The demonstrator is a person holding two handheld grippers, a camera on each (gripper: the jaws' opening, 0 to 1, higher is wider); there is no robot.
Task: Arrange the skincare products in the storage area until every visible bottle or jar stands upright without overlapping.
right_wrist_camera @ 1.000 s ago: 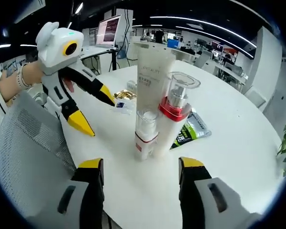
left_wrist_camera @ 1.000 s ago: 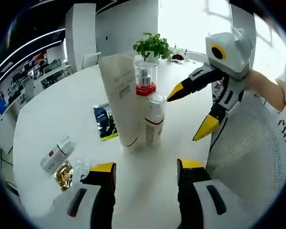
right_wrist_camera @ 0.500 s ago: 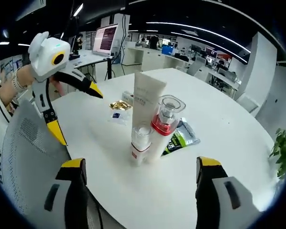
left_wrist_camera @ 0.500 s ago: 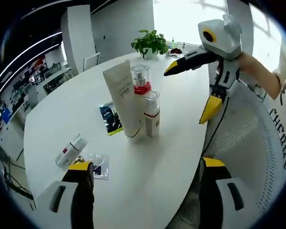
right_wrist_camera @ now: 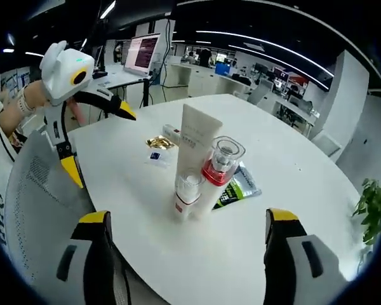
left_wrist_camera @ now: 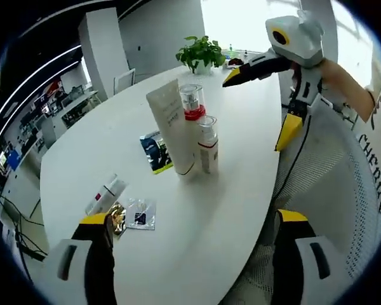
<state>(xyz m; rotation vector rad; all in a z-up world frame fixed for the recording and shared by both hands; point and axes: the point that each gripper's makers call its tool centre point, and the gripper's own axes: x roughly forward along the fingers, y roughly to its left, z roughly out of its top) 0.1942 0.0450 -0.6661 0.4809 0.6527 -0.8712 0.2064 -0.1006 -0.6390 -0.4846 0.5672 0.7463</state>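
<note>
Three products stand upright, close together, mid-table: a tall cream tube, a clear-capped pump bottle with a red collar and a small bottle with a red band. A white bottle lies on its side apart from them. My left gripper is open, held back from the group with nothing between its jaws. My right gripper is open too, on the opposite side of the cluster.
A green-black sachet lies flat behind the bottles. A gold sachet and a clear one rest near the fallen bottle. A mesh chair back stands at the white round table's edge. A potted plant sits far off.
Both views have drawn back from the cluster, which looks smaller now. Both grippers' jaws stand wider apart than a second ago. The products have not moved.
</note>
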